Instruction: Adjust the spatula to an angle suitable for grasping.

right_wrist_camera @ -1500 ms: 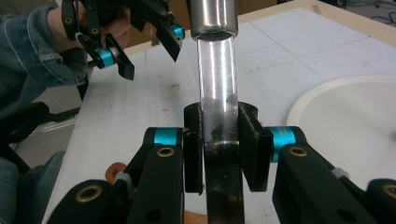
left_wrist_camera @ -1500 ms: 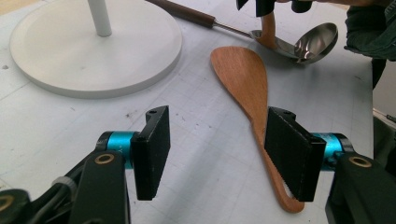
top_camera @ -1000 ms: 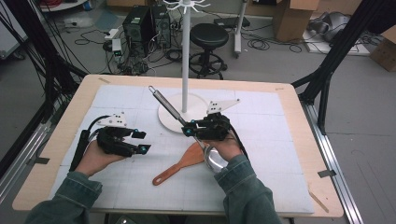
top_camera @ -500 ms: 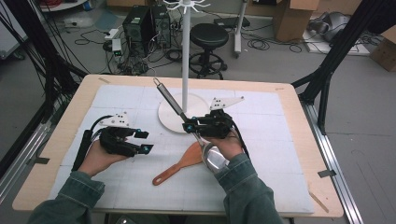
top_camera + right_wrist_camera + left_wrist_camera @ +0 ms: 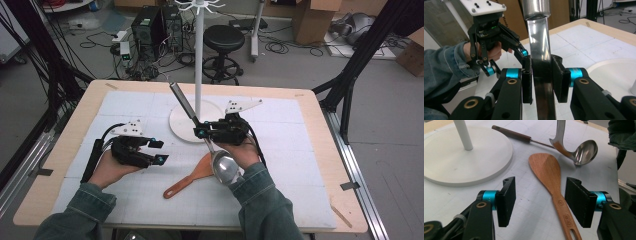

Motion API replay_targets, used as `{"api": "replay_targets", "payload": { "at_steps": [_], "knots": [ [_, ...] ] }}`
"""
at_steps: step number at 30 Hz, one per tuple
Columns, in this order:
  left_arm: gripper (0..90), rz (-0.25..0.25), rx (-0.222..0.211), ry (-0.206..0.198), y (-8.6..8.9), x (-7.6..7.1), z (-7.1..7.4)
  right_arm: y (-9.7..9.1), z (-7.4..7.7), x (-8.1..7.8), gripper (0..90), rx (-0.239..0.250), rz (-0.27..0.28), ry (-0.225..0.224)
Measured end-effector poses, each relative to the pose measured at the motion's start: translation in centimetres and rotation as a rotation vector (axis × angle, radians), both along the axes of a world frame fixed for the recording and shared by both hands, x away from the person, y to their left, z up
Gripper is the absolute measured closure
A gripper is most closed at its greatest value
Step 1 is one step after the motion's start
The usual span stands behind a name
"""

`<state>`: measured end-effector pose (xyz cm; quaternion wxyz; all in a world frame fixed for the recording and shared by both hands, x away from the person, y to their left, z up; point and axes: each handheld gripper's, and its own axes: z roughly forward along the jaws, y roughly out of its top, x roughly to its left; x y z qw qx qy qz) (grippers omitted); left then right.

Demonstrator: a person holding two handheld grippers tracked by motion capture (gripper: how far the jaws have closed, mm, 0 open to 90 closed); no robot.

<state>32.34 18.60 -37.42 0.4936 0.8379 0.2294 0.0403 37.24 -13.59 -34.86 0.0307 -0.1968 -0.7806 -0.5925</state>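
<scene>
The right gripper (image 5: 202,132) pinched the steel ladle (image 5: 226,167) by its handle, tilted above the desk (image 5: 310,150); the left gripper (image 5: 157,151) hovered with jaws spread near the wooden spatula (image 5: 192,177)

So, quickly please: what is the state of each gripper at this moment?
Left gripper: open, holding nothing; its fingers stand either side of the wooden spatula without touching it.
Right gripper: closed on the handle of the metal ladle.
</scene>
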Motion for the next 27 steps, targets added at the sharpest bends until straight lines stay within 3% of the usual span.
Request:
{"api": "replay_targets", "payload": {
  "at_steps": [18,27],
  "knots": [
    [42.9,-0.005,-0.002,-0.003,-0.06,-0.03,0.05,0.04,0.39,0.21,86.3,0.048,0.012,0.022],
    [42.9,0.001,-0.011,-0.002,0.07,-0.10,0.14,-0.25,0.85,0.42,87.4,0.070,0.005,0.033]
  ]
}}
